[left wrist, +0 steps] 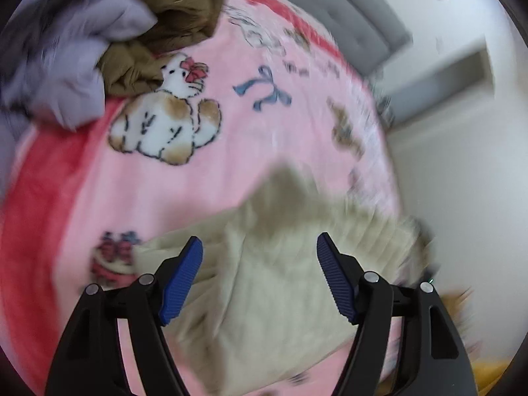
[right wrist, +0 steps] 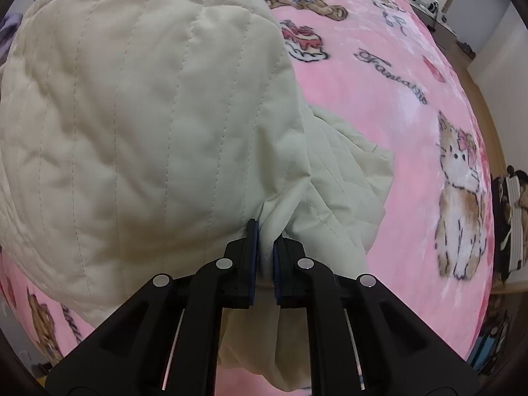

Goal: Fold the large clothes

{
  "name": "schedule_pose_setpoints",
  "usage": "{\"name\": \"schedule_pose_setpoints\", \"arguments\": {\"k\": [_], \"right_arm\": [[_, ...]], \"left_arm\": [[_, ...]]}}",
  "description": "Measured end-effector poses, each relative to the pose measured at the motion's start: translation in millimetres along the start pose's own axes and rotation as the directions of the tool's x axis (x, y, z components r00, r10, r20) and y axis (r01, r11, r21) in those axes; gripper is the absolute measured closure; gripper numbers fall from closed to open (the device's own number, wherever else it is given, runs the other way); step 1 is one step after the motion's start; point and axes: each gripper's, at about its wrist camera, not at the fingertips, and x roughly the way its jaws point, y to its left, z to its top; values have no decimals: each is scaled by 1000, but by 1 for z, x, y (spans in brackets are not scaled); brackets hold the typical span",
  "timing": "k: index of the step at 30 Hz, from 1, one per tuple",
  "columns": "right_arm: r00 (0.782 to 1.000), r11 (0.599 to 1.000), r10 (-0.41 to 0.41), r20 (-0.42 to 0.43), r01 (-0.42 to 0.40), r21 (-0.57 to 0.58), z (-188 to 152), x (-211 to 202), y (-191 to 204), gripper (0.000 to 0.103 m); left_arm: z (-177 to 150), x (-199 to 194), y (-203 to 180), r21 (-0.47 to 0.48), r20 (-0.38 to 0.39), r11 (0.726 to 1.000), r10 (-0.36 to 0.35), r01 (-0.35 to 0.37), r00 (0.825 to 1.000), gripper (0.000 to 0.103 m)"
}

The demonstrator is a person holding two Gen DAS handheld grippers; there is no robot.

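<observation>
Right gripper (right wrist: 264, 231): its 2 blue-padded fingers were pressed nearly together, pinching a gathered fold of the cream quilted jacket (right wrist: 132, 125). The fabric bunched up between the pads and ran on below them, out of the bottom of the right wrist view. From the pinch, the bulk of the jacket rose up and to the left, filling most of that view; a thinner, creased part spread to the right of the fingers and lay on the pink blanket (right wrist: 379, 76). The blanket carried cartoon prints, among them a cat (right wrist: 462, 198) off to the right.

Left gripper (left wrist: 259, 247): fingers stood wide apart with nothing between the pads. The jacket (left wrist: 280, 280) lay directly ahead of and beneath the gap, on the blanket (left wrist: 231, 151); whether the fingertips touched the cloth could not be told, as the left wrist view was blurred.

At the top left of that view, well apart from the jacket, sat a brown garment (left wrist: 171, 16) with a lavender garment (left wrist: 66, 49) just beside it, touching.
</observation>
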Motion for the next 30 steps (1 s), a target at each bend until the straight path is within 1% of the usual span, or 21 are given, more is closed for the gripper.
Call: {"name": "schedule_pose_setpoints", "arguments": {"k": [1,2,3,4,5,6,7,8,9,11,12,14,15,18,20,22,24,25,26,28,30], "right_arm": [[1000,1000,7,-1,-7,16,0,-1,-1,95],[1000,999,16,-1,-16,36,0,-1,-4,95],[999,998,34,5,-34,57,1,-2,-6,95],[999,997,41,12,-41,62,1,-2,-8,95],[999,997,43,19,-45,61,1,-4,-8,95],[999,997,44,20,-45,60,2,-4,-8,95],[999,997,44,19,-46,63,1,-4,-8,95],[999,997,44,19,-45,63,2,-4,-8,95],[999,997,46,21,-47,62,2,-4,-8,95],[999,997,46,27,-48,54,2,-5,-7,98],[998,998,44,47,-46,42,2,-8,-4,98],[996,1000,4,93,-3,-9,1,-20,4,98],[995,1000,-11,102,13,-22,1,-22,7,98],[998,1000,-8,57,9,-8,3,-11,10,97],[999,1000,-7,48,8,-24,5,-4,15,91],[998,998,-7,60,10,-57,5,-6,20,86],[990,997,71,123,-66,-44,-1,-24,10,79],[980,993,117,163,-117,-10,-5,-35,-1,70],[970,987,151,191,-157,18,-8,-42,-11,56],[951,977,160,266,-191,98,-16,-58,-39,54],[957,980,133,257,-166,110,-17,-58,-56,60]], "left_arm": [[-10,4,-12,89,-20,995,53,-51,998,32],[-21,13,-23,185,-29,973,146,-138,989,32],[-27,17,-27,231,-23,955,198,-187,980,32],[-39,27,-31,289,-16,924,267,-251,964,32],[-48,35,-30,303,-31,922,264,-243,964,33],[-54,38,-23,277,-49,938,229,-207,972,39],[-60,38,-13,207,-59,964,181,-166,982,45],[-64,38,-8,168,-48,973,166,-156,985,57],[-67,39,-5,146,-45,977,161,-153,986,70],[-75,37,-5,134,-23,973,191,-186,981,85],[-83,28,-14,127,33,965,226,-229,973,89],[-95,18,-25,136,98,944,289,-300,952,90],[-103,16,-24,115,105,938,315,-327,943,90],[-114,33,-1,29,30,939,343,-344,939,89],[-116,52,6,2,1,930,369,-369,930,88],[-110,64,-2,41,-7,902,429,-429,903,87],[-103,69,-8,64,-15,883,467,-466,884,86],[-102,69,-7,54,-18,884,466,-465,885,86],[-100,69,-7,42,-24,887,461,-460,887,86],[-98,70,-2,17,-27,896,444,-444,895,86],[-100,70,-1,13,-25,899,438,-438,899,85]]}}
